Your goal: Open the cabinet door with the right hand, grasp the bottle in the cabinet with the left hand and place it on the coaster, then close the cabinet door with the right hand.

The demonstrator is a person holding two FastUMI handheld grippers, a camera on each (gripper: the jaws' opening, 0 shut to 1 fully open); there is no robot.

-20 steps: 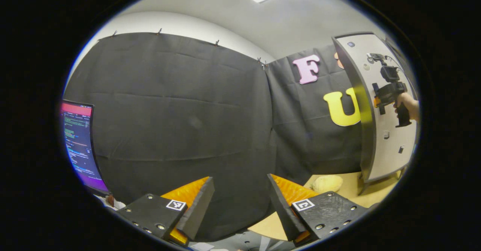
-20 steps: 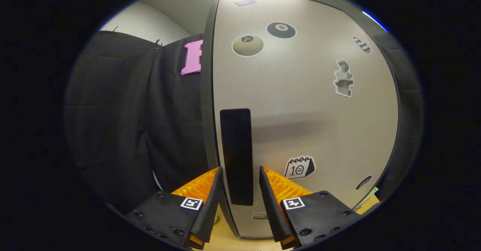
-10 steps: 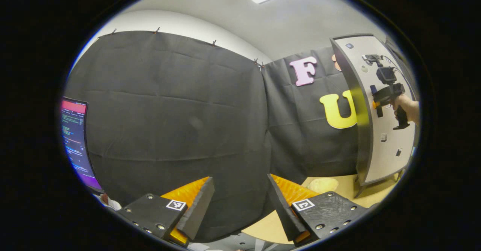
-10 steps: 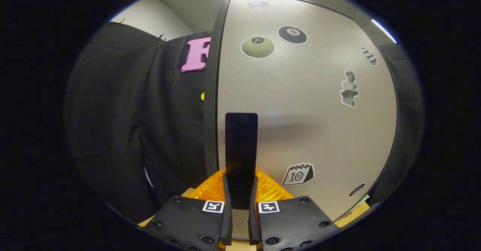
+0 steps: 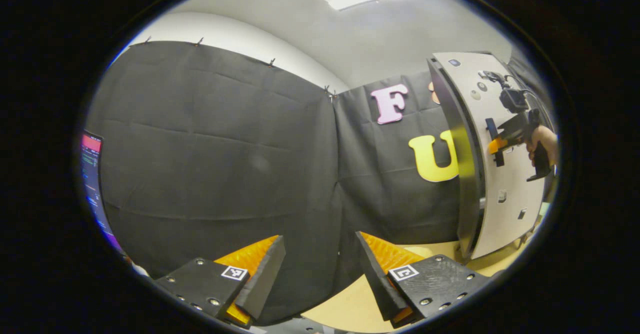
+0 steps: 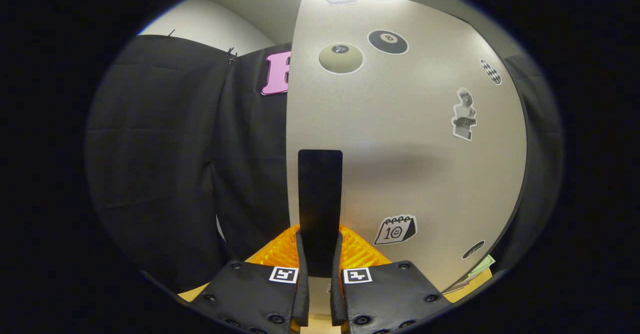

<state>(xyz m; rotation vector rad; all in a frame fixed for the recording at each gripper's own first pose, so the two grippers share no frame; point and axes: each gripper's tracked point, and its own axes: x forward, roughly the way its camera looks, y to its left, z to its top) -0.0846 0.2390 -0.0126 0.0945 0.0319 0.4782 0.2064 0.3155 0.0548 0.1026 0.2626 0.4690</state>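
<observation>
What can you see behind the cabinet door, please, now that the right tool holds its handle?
Behind the cabinet door only black cloth wall shows. The right tool grips the handle; the door covers the interior.

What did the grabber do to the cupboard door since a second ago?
The right gripper closed its fingers on the black handle of the cabinet door and has begun pulling: in the left gripper view the door now stands slightly swung out from the cabinet. The left gripper stayed open and empty, away from the cabinet.
</observation>
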